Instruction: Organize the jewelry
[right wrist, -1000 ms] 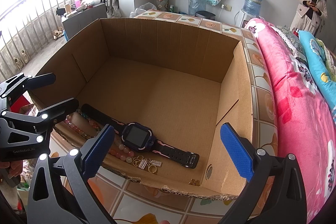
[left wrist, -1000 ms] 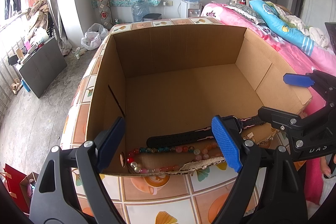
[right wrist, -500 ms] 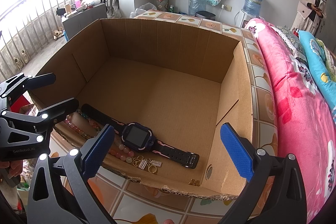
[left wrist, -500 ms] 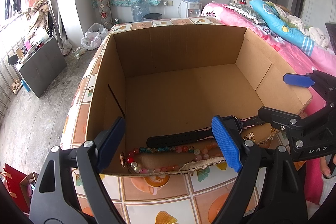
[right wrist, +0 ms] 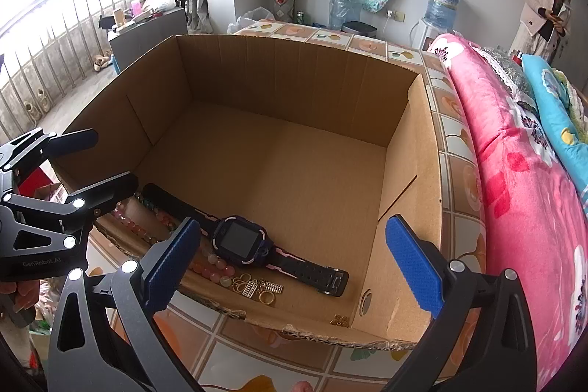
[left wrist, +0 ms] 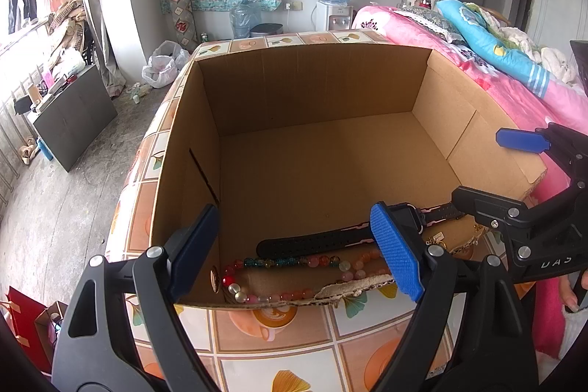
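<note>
Both grippers (left wrist: 294, 256) (right wrist: 294, 267) open, tilted down over box (left wrist: 312, 90).

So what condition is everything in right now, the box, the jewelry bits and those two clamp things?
cardboard box: open-topped, near edge torn
watch: lying flat in the box, strap stretched out
bead necklace: lying along the near wall
gold trinkets: loose beside the watch
left gripper: open, holding nothing
right gripper: open, holding nothing
</note>
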Demonstrator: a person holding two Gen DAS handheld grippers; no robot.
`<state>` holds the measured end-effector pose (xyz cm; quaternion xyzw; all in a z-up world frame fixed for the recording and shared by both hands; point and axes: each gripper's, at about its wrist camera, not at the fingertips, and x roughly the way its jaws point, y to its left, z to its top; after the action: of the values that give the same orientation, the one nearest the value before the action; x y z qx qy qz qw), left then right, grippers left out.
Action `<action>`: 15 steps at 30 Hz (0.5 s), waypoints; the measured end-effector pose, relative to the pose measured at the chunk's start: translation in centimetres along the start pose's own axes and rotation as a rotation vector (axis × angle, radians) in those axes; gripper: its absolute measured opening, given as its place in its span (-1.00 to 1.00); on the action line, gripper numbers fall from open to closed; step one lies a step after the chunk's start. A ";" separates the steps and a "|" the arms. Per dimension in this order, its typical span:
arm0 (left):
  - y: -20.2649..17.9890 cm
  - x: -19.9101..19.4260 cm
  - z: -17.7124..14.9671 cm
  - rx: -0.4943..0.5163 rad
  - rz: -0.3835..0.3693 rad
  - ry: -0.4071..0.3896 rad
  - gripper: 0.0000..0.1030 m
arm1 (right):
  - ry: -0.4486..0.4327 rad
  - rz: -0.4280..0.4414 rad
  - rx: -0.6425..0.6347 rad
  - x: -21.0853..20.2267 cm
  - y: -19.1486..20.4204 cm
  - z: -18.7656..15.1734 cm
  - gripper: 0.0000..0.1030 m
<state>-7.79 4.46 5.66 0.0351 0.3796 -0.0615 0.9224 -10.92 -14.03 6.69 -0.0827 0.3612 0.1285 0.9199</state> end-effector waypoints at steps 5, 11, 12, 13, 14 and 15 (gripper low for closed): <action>0.0 0.0 0.0 0.001 0.000 0.001 0.56 | 0.000 0.000 0.001 0.0 0.0 -0.1 0.90; 0.0 0.0 0.0 0.001 -0.001 0.001 0.56 | 0.002 0.000 0.001 0.0 0.0 -0.1 0.90; 0.0 0.0 0.1 0.001 0.000 0.001 0.56 | 0.002 0.001 0.000 0.1 -0.1 0.0 0.90; 0.0 0.0 0.1 0.001 0.000 0.001 0.56 | 0.003 0.001 0.000 0.1 -0.1 -0.1 0.90; 0.0 0.0 0.0 0.001 0.000 0.001 0.56 | 0.002 0.001 0.000 0.1 0.0 0.0 0.90; 0.0 0.0 0.0 0.000 0.000 0.000 0.56 | 0.002 0.001 0.000 0.1 0.0 0.0 0.90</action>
<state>-7.77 4.45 5.66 0.0352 0.3798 -0.0616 0.9223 -10.90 -14.08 6.62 -0.0827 0.3622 0.1287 0.9195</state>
